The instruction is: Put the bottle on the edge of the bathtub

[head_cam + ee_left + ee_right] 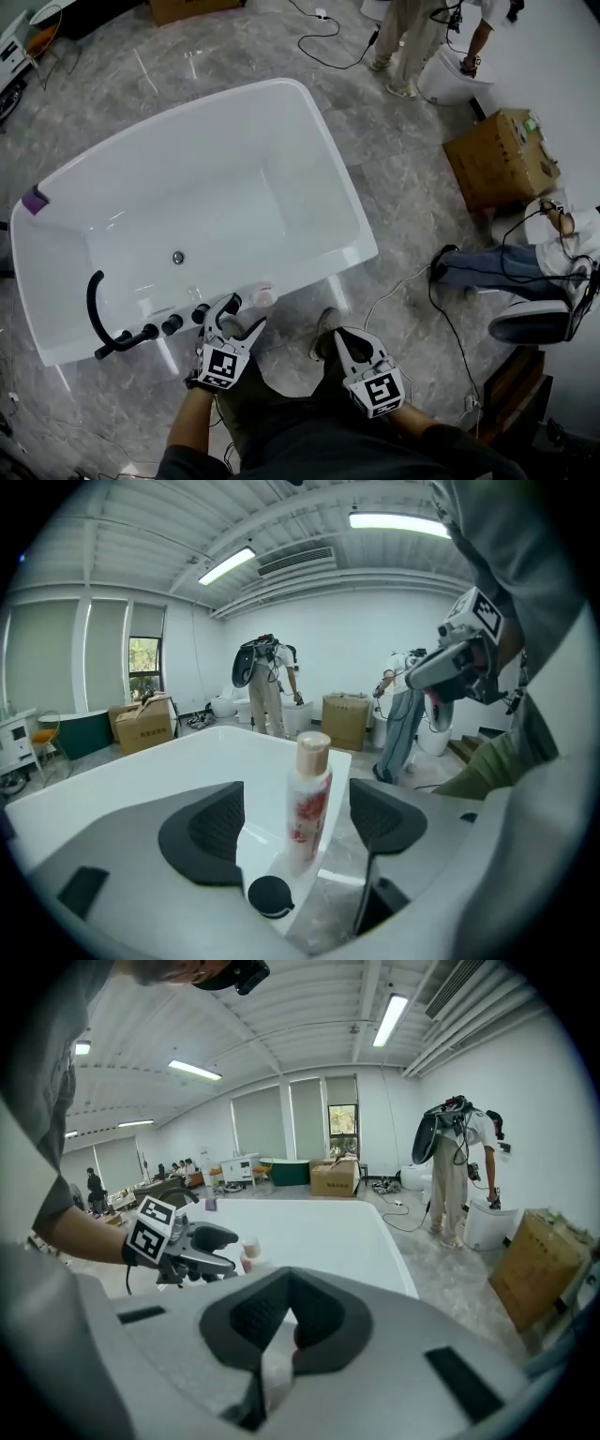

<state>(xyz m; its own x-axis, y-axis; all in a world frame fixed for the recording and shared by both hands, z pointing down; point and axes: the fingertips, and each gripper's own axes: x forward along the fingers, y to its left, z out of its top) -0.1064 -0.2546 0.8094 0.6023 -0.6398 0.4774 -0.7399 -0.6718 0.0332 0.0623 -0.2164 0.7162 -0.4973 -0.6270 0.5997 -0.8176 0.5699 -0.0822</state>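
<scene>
Grey marble-look tiled floor, big open room. The white freestanding bathtub fills the middle of the head view, with its near long rim right in front of you.

Your left gripper is at that near rim. Its jaws stand wide apart, with daylight between each pad and what's between them, so it grips nothing. Your right gripper hangs back on your near right, off the tub. Its jaws are together and nothing is between them.

The curved black metal faucet sits on the near rim at far left, with round black knobs in a row to its right.

The small white plastic bottle with red print and a beige cap stands upright on the near rim, just right of the last knob. It is between the left jaws, roughly centred, touching neither pad as far as the left gripper view shows.

Step, as a judgement: placement looks done and the release is made, so only the retreat is left.

Next move calls for you to pull the left gripper straight back toward yourself, jaws kept wide and no sideways drift. The bottle is tall, narrow and close to the rim's outer edge, so a nudge from either pad could tip it into the tub or onto the floor.
</scene>
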